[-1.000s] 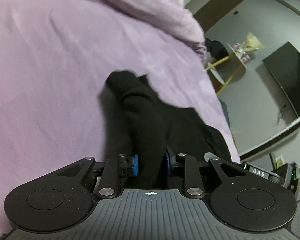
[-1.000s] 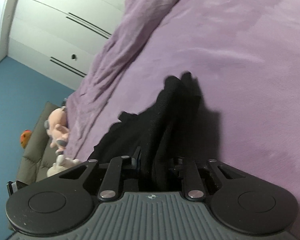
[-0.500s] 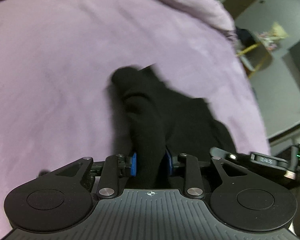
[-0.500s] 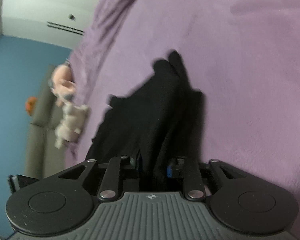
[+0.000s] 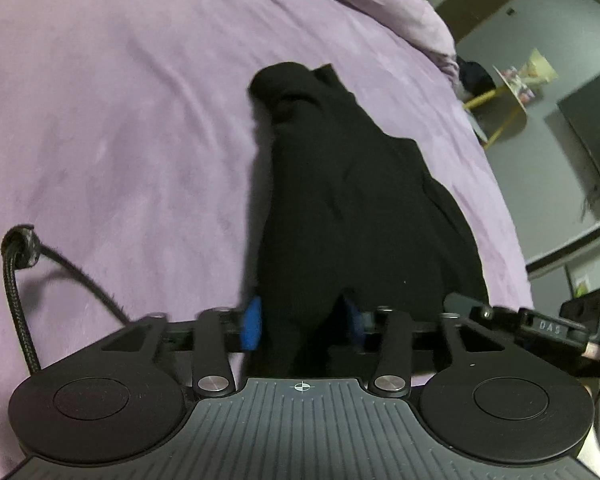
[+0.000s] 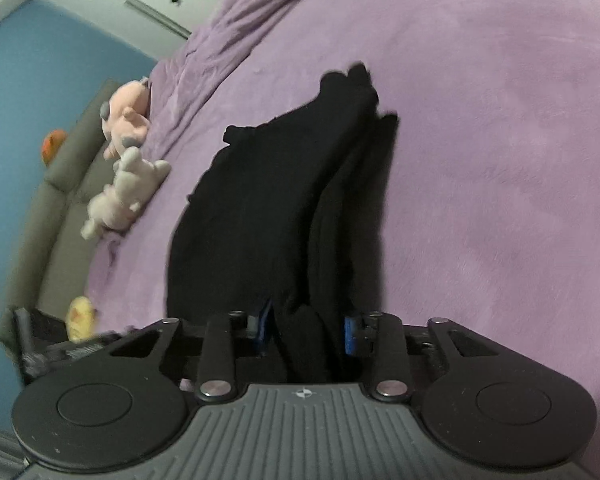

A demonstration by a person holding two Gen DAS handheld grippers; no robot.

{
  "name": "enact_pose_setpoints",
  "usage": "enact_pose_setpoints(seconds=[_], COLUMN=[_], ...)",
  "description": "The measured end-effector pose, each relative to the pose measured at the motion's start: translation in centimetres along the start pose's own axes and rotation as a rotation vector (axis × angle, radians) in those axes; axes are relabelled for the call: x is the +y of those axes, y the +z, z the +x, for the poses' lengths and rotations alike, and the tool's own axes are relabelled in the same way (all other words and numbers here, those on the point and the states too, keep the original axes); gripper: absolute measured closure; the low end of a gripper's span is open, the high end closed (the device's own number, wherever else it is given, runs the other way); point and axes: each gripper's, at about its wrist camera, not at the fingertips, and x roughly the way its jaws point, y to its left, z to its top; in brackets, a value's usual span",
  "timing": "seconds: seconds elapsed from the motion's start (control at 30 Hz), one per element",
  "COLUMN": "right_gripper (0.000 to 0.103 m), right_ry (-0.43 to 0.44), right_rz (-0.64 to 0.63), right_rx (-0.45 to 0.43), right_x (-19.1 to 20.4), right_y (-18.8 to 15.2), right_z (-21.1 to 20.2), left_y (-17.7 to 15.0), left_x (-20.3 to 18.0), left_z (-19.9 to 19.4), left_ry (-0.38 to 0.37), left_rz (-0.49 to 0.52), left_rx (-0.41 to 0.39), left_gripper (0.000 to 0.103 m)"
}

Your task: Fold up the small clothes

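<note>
A small black garment hangs stretched from both grippers down onto the purple bed cover. My left gripper is shut on one bunched edge of it, cloth filling the gap between the blue pads. My right gripper is shut on the other edge of the black garment. The garment's far end rests on the purple cover. The right gripper's body shows at the right in the left wrist view.
A black cable loops at the left. Plush toys lie at the bed's edge beside a grey sofa. A bunched duvet sits at the far end. A small round table stands on the floor beyond the bed.
Both grippers have kept their hold and moved with the garment; more of it now lies drawn out along the bed, and the cable has come into the left view.
</note>
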Motion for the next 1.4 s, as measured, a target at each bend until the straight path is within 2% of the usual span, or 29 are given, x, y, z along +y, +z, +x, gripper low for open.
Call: enact_pose_setpoints(seconds=[0.03,0.07,0.1,0.13,0.2,0.23,0.3,0.37,0.43,0.5,0.57,0.6,0.7,0.73,0.8,0.87,0.93,1.0,1.1,1.2,1.27,1.33,1.4], right_gripper=[0.076,0.076,0.076,0.075,0.077,0.073,0.062,0.056,0.056,0.056,0.056,0.056,0.057,0.061,0.068,0.070,0.081,0.090,0.098,0.097,0.089,0.076,0.072], right_ry=[0.090,0.162,0.204,0.170,0.014,-0.008,-0.075,-0.195,-0.274,-0.258,-0.227,-0.252,-0.389,-0.447,-0.510,-0.563,-0.557,-0.524,-0.488,-0.493,-0.497,-0.475,-0.489], right_rz=[0.109,0.194,0.257,0.264,0.160,0.111,0.057,-0.037,-0.129,-0.172,-0.225,-0.259,-0.373,-0.385,-0.413,-0.473,-0.483,-0.432,-0.374,-0.365,-0.398,-0.443,-0.495], right_rx=[0.001,0.000,0.004,0.012,0.017,0.011,-0.041,-0.144,-0.220,-0.232,-0.217,-0.221,-0.261,-0.265,-0.274,-0.324,-0.361,-0.384,-0.398,-0.379,-0.345,-0.355,-0.369], right_x=[-1.3,-2.4,-3.4,-3.8,-3.2,-2.7,-1.5,0.2,2.3,4.4,6.8,7.7,9.3,9.2,8.5,8.1,7.1,5.6,4.6,5.3,6.5,7.4,7.9], right_y=[0.0,-0.2,-0.4,-0.5,-0.6,-0.6,-0.3,0.3,1.0,2.0,2.7,3.2,4.5,5.1,5.6,5.9,6.5,7.3,7.4,6.7,5.1,2.6,-0.4], right_z=[-0.4,-0.5,-0.7,-0.9,-1.4,-2.0,-3.5,-5.1,-5.1,-3.2,0.5,2.3,7.4,8.9,9.8,10.1,9.9,9.7,8.8,8.1,7.2,6.0,4.3], left_y=[0.2,0.3,0.5,0.6,0.5,0.5,0.4,0.7,1.4,2.6,4.2,4.9,6.8,7.3,7.8,7.9,7.8,7.8,7.5,7.3,7.1,6.8,6.0], left_x=[0.3,0.5,0.8,1.1,1.6,1.8,2.0,1.7,0.9,-0.6,-2.1,-2.6,-4.6,-4.9,-5.3,-5.4,-4.8,-4.2,-4.6,-5.4,-5.5,-5.7,-6.0], left_z=[-0.4,-0.8,-1.1,-1.5,-1.8,-1.8,-2.1,-3.1,-4.3,-4.3,-3.0,-2.2,1.8,3.1,5.6,7.7,8.9,9.4,10.0,9.9,9.5,9.0,8.1], left_ry=[-0.026,-0.054,-0.085,-0.116,-0.140,-0.130,-0.021,0.072,0.189,0.273,0.286,0.266,0.272,0.275,0.287,0.347,0.372,0.352,0.388,0.419,0.426,0.440,0.454], left_rz=[-0.026,-0.056,-0.087,-0.115,-0.151,-0.164,-0.156,-0.113,-0.058,0.015,0.029,0.026,0.041,0.049,0.064,0.086,0.095,0.086,0.147,0.174,0.162,0.162,0.168], left_rx=[0.002,0.002,-0.001,0.000,0.027,0.052,0.088,0.070,0.007,-0.072,-0.127,-0.159,-0.241,-0.272,-0.309,-0.333,-0.341,-0.368,-0.379,-0.382,-0.371,-0.350,-0.335], left_gripper=[0.075,0.076,0.077,0.077,0.077,0.078,0.080,0.071,0.067,0.063,0.056,0.052,0.050,0.050,0.049,0.047,0.032,0.027,0.023,0.022,0.022,0.022,0.022])
